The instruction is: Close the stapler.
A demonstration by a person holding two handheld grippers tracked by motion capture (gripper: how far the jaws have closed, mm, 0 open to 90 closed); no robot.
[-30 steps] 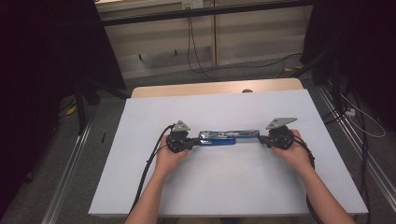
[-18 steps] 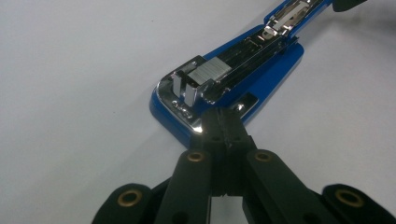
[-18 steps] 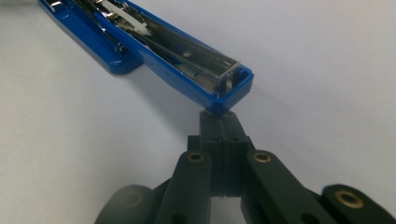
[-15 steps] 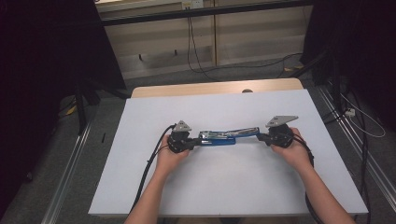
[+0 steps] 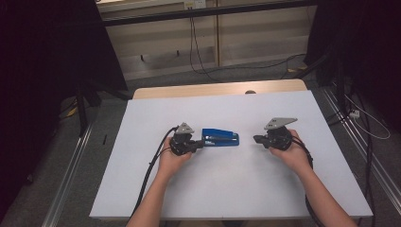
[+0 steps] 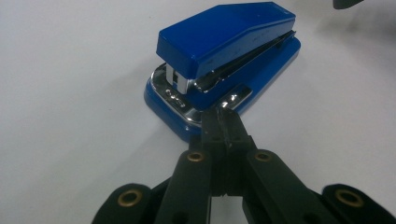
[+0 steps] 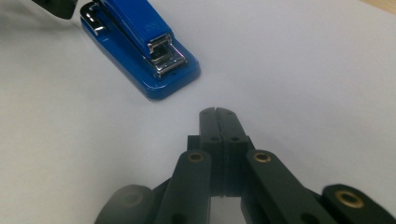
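Fingers of both grippers pressed together over white table [image 5: 227,189], left gripper [image 5: 201,144] touching blue stapler [image 5: 221,137].

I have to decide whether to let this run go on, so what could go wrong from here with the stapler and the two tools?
The left tool, jaws shut, presses its tip against one end of the blue stapler. A further push could slide or turn the stapler on the smooth white table.

The right tool, also shut, sits apart from the stapler's other end, so nothing braces that side.

A shut tool cannot grasp; either must open first.
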